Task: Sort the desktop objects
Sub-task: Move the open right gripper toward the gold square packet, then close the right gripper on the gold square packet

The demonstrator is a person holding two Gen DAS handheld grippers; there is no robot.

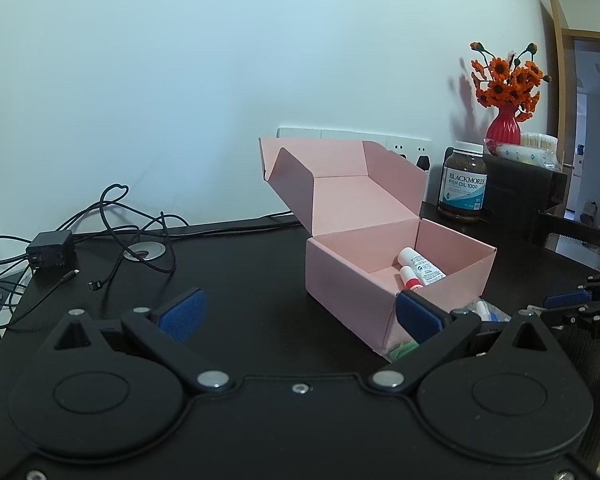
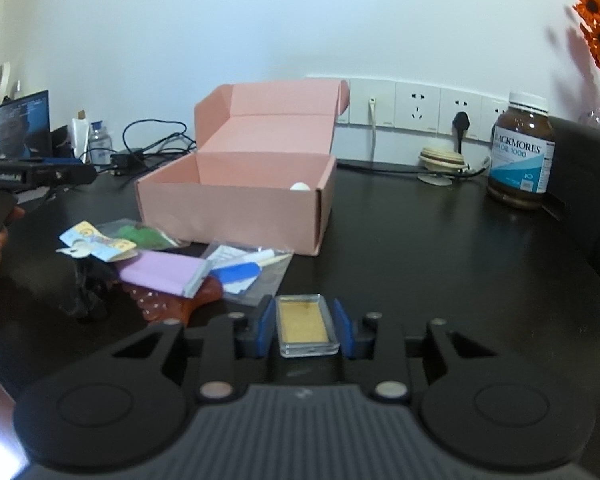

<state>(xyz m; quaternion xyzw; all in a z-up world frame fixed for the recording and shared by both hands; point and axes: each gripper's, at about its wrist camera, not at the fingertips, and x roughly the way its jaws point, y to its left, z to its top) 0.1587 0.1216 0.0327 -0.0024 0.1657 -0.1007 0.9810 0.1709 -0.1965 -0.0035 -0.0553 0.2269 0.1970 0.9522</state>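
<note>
Item: small clear case (image 2: 306,326) with a tan insert, low over the black desk (image 2: 420,248) in front of the pink box (image 2: 236,204), clamped between my right gripper's (image 2: 305,326) blue pads (image 2: 266,326), one pad against each long side. Landmark: the pink box, lid flapped open toward the wall, holding two white tubes (image 1: 420,270), one with a red band. Against the box's front face: a loose heap, comprising a clear bag with a blue-and-white applicator (image 2: 244,270), a lilac packet (image 2: 160,274), a green sachet (image 2: 142,236), a printed card (image 2: 96,242) and an amber blister sheet (image 2: 168,304) beneath. My left gripper (image 1: 300,312) hangs just before the box's near corner, fingers spread wide with nothing between them, its right pad (image 1: 418,316) overlapping that corner in view; I cannot tell whether it touches. Right of the box: a brown fish-oil bottle (image 2: 522,152) beside a dark block, with a red vase of orange flowers (image 1: 504,120) on it. Left of the box: tangled black cables (image 1: 112,236) and a charger (image 1: 50,248). Behind the box: white wall sockets (image 2: 416,106).
</note>
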